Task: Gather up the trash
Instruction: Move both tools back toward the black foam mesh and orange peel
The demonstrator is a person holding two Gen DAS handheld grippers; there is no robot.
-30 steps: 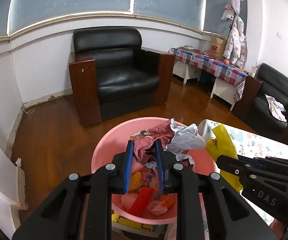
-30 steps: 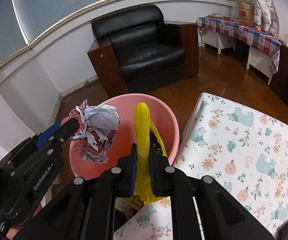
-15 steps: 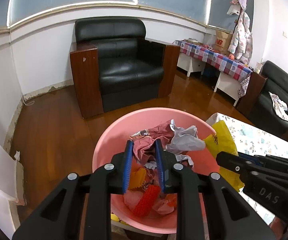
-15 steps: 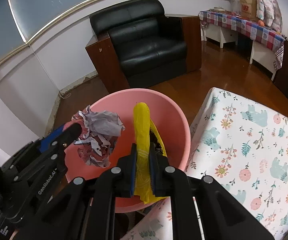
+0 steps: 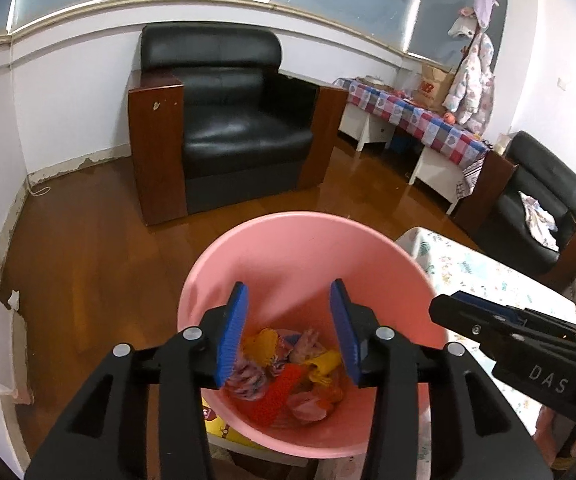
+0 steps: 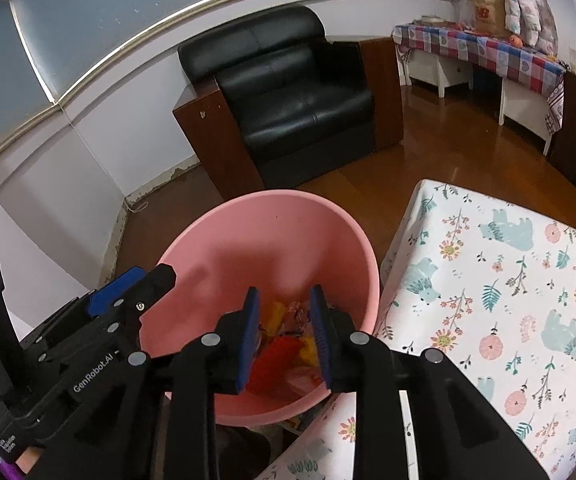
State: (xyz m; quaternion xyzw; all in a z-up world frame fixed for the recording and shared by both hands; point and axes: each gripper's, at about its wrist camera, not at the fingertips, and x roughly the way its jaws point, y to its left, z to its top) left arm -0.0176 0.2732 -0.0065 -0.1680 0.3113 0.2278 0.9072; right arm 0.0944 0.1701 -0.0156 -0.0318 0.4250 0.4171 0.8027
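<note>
A pink basin [image 5: 288, 256] stands below both grippers and holds a heap of trash [image 5: 283, 376]: crumpled paper, a yellow bag, red and orange scraps. My left gripper [image 5: 290, 320] hangs over the basin, its jaws opening, with nothing between the blue pads [image 5: 233, 336]. My right gripper [image 6: 283, 320] is also above the basin [image 6: 267, 240], its jaws opening and nothing between them; the trash [image 6: 283, 352] lies below. In each wrist view the other gripper shows at the side, the right gripper [image 5: 488, 320] and the left gripper [image 6: 127, 292].
A table with a floral cloth [image 6: 508, 300] stands right of the basin. A black armchair [image 5: 223, 136] stands on the wooden floor beyond, a checked-cloth side table [image 5: 420, 120] and a second black chair [image 5: 540, 208] to the right. A yellow package [image 5: 215, 424] lies under the basin.
The left gripper let go of the crumpled paper and the right let go of the yellow bag; both now lie in the basin. Both pairs of jaws have spread apart.
</note>
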